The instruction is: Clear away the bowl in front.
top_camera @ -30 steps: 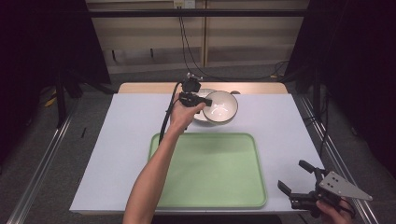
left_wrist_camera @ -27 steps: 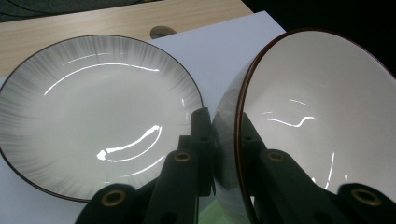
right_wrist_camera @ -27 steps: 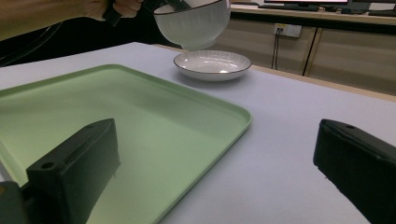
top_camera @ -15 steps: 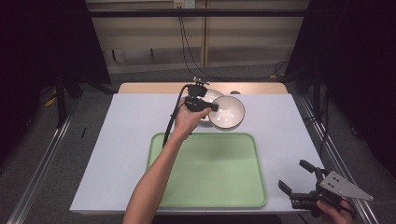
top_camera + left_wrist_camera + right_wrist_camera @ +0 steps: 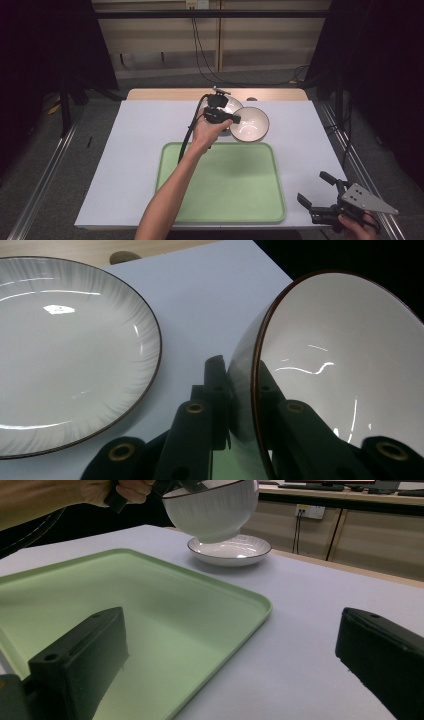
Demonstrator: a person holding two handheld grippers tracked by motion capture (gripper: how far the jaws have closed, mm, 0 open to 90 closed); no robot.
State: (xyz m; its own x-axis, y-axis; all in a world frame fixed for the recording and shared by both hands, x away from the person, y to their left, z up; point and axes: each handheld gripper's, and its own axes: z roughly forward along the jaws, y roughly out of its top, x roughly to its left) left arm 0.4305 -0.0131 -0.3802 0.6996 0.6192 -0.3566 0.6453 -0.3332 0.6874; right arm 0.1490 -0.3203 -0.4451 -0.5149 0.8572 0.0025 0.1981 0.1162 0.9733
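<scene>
A white bowl with a dark rim [image 5: 250,124] [image 5: 340,355] [image 5: 212,510] hangs tilted in the air, clear of the table. My left gripper [image 5: 235,119] [image 5: 240,375] is shut on its rim, one jaw inside and one outside. Beside and behind it, a shallow white plate [image 5: 231,103] [image 5: 65,355] [image 5: 230,550] rests on the white table cover. My right gripper [image 5: 313,187] [image 5: 235,647] stands open near the table's front right corner, with nothing between its fingers [image 5: 85,655].
A light green tray [image 5: 220,210] [image 5: 150,595] lies in the middle front of the table, nothing on it. The person's left forearm [image 5: 175,190] reaches across the tray's left half. A black cable [image 5: 189,135] trails from the left gripper.
The left gripper has carried the bowl to the right, off the plate, and the plate now shows behind it. The right gripper has stayed put.
</scene>
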